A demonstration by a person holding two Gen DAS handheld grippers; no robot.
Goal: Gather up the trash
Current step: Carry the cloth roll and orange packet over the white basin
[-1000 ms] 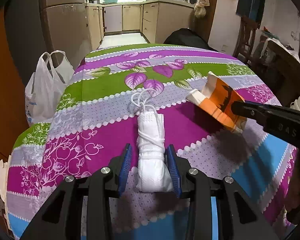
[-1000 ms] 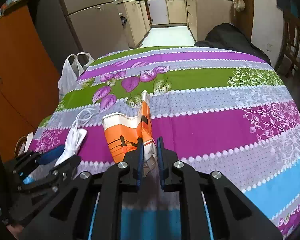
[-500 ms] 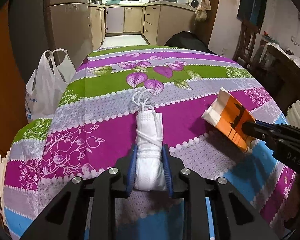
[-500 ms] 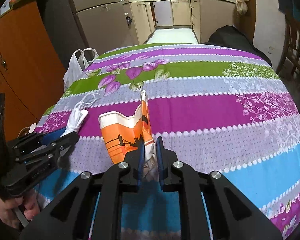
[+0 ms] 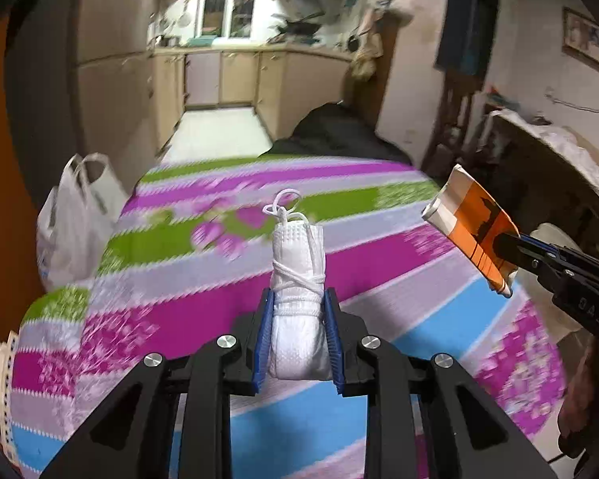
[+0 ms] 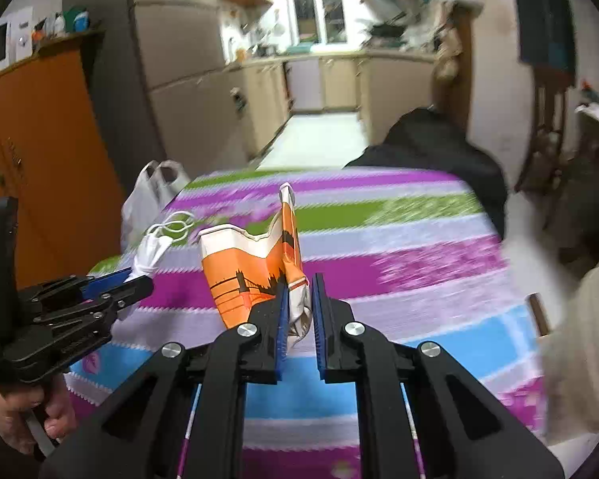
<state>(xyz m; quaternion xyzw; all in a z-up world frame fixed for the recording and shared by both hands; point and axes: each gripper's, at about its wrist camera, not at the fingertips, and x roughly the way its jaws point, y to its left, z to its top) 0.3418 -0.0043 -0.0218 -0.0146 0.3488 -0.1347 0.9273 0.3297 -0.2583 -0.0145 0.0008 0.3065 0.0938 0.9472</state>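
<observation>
My left gripper point(image 5: 298, 311) is shut on a rolled white face mask point(image 5: 297, 275) tied with its ear loops, held in the air above the table. The mask also shows in the right wrist view point(image 6: 151, 253), in the left gripper point(image 6: 133, 279). My right gripper point(image 6: 298, 295) is shut on a crushed orange and white paper cup point(image 6: 251, 271), lifted above the table. The cup also shows at the right of the left wrist view point(image 5: 469, 231), held by the right gripper point(image 5: 507, 249).
The table has a striped purple, green and blue cloth point(image 5: 379, 263). A white plastic bag point(image 5: 74, 223) stands beside the table's left edge, also in the right wrist view point(image 6: 147, 195). An orange cabinet point(image 6: 40, 151) is at left. A dark chair point(image 6: 439, 147) is behind the table.
Both grippers have lifted up and back from the table, carrying the mask and the cup. The left gripper closed tighter on the mask. The views now tilt up toward the kitchen.
</observation>
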